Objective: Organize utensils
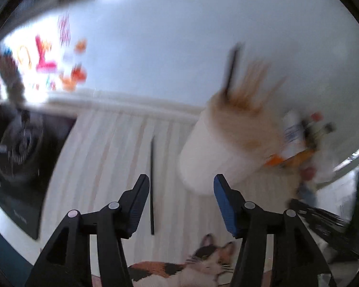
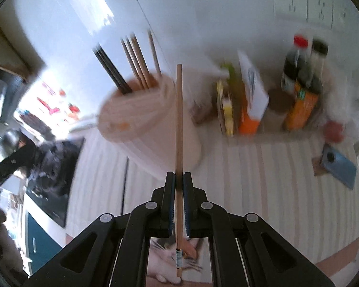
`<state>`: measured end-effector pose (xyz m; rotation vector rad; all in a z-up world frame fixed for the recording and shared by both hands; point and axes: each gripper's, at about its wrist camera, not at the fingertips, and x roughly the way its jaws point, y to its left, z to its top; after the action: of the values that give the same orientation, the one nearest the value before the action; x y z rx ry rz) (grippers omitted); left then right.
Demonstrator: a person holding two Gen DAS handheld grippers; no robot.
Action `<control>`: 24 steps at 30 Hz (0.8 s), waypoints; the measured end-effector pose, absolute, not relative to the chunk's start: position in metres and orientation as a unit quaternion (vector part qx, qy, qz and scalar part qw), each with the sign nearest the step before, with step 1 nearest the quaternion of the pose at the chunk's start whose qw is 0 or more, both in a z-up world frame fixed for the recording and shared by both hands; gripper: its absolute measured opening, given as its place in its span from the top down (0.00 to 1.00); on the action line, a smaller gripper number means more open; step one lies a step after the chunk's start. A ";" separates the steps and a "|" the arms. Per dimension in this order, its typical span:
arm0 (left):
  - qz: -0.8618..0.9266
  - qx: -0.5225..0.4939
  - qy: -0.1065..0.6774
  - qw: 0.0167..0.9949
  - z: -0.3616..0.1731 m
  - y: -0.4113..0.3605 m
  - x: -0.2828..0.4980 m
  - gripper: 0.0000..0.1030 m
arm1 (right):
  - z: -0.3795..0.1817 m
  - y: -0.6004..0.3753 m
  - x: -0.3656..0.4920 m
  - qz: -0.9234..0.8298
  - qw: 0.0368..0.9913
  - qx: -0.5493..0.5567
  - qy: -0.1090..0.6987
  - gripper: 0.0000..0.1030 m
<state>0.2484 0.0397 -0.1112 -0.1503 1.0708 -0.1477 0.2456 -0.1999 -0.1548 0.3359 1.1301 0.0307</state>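
While the wooden chopstick (image 2: 179, 124) is standing pinched between the closed fingers of the right gripper (image 2: 179, 179), its tip is pointing toward the white holder (image 2: 141, 129). The left gripper (image 1: 182, 186) is hanging open and empty, a black chopstick (image 1: 152, 186) lying on the striped cloth (image 1: 103, 157) just inside its left finger.

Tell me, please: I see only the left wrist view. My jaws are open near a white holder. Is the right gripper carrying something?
Observer: Yes. The right gripper is shut on a light wooden chopstick, which points up in front of the white holder.
Operator: What stands to the right of the holder? In my view it is only blur.
Observer: A row of bottles and cartons by the wall, among them a dark bottle with a red cap.
Operator: Does anything lie on the mat on that side?
Observer: A blue phone lies flat on the striped mat, apart from the bottles.
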 end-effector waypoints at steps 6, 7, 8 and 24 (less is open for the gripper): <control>0.003 -0.037 0.602 0.798 -0.234 0.052 0.281 0.50 | -0.233 -0.204 0.246 -0.030 0.782 0.143 0.606 0.93; 0.015 -0.028 0.614 0.789 -0.252 0.056 0.286 0.50 | -0.246 -0.206 0.245 -0.040 0.773 0.141 0.617 0.93; 0.025 -0.021 0.622 0.783 -0.265 0.059 0.289 0.50 | -0.255 -0.208 0.244 -0.047 0.766 0.141 0.625 0.93; -0.050 0.005 0.686 0.726 -0.277 0.055 0.163 0.96 | -0.296 -0.201 0.224 -0.052 0.727 0.112 0.676 0.93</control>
<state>0.1628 0.0549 -0.2770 0.0101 1.5121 -0.1096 0.2236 -0.2008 -0.2962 0.2459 1.4899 -0.1144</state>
